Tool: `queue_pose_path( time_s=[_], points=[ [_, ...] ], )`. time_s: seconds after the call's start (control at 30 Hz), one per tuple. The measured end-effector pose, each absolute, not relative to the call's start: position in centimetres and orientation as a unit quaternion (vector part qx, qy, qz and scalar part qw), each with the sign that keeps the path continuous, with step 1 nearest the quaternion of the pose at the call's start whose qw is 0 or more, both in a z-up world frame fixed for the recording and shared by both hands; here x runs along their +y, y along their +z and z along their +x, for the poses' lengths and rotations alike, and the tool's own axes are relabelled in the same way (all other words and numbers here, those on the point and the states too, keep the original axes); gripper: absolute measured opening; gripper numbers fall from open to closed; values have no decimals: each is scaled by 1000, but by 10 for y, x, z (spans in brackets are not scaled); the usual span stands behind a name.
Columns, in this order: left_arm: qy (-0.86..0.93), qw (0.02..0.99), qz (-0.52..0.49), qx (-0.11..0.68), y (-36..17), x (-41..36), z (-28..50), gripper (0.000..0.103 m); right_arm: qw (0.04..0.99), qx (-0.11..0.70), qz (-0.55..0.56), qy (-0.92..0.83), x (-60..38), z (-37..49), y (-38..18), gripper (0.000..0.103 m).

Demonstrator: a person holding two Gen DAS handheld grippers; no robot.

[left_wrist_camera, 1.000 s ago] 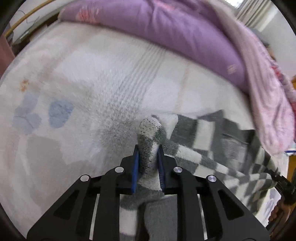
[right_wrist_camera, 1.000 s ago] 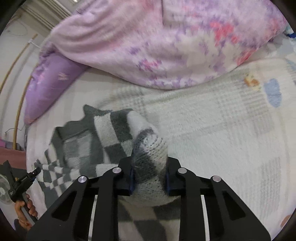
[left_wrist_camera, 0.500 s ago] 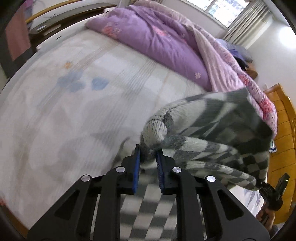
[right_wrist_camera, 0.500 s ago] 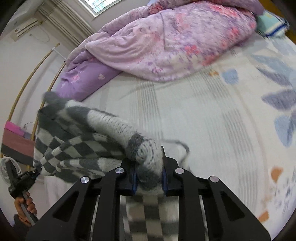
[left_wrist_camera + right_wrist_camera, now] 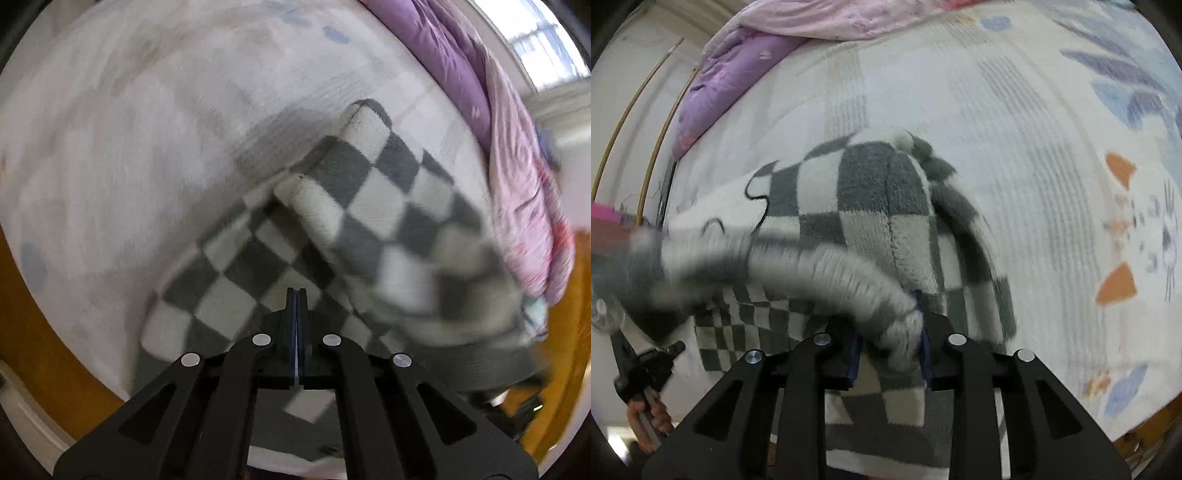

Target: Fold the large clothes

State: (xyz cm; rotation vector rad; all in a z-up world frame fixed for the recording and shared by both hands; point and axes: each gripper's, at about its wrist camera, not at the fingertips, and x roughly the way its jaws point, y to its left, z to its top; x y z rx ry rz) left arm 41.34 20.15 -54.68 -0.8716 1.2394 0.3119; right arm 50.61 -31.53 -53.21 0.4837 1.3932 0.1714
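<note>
The grey-and-white checked sweater [image 5: 373, 206] lies in a loose heap on the bed [image 5: 129, 147], near the bed's near edge, and both views are smeared by blur. In the left wrist view the left claw [image 5: 297, 295] has its two blue-lined jaws pressed flat together with nothing between them; its tip hangs just above the checked knit, and a folded layer of the sweater with a pale cuff-like edge lies across a flatter layer beneath it. Beyond the garment the pale bedspread runs up to a purple quilt [image 5: 454, 74] bunched along the far side, with a pink flowered cover [image 5: 524, 206] draped beside it, and brown wooden floor [image 5: 40, 332] shows past the bed's edge at the lower left. In the right wrist view the right claw [image 5: 890, 325] has its jaws opening, and a thick ribbed roll of the sweater [image 5: 886, 206] sits between them; the knit touches the right-hand pad while a gap shows beside the left-hand one, so I cannot tell whether it is pinched. From the claw that ribbed roll runs off to the left as a blurred band, and the body of the sweater mounds up behind it on the bedspread [image 5: 1052, 166], which carries blue and orange printed shapes. At the lower left of this view a person's hand [image 5: 650, 417] holds the handle of the other tool
</note>
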Motion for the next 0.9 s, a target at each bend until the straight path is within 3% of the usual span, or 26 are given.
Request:
queue_pose_path(
  time_s=[0.03,0.17,0.2,0.27,0.6,0.77,0.83,0.9],
  points=[
    [140,711,-407,556,-548,203,409,8,734,633,233,79,-317,503,-532,27],
    [144,700,-442,542,-554,207,396,56,734,629,247,73,-321,490,-522,33],
    [145,698,-447,540,-557,209,396,64,733,630,250,62,-324,486,-520,50],
    [146,694,-460,533,-564,213,397,72,732,626,266,29,-335,473,-517,70],
    [101,691,-497,515,-589,208,433,75,656,563,502,27,-350,437,-538,71],
    [100,691,-484,528,-607,196,457,75,635,549,543,7,-335,451,-564,71],
    [96,698,-471,531,-610,195,469,70,632,552,544,2,-333,456,-568,70],
    [87,711,-438,544,-610,193,479,12,652,554,517,7,-327,465,-566,41]
  ],
)
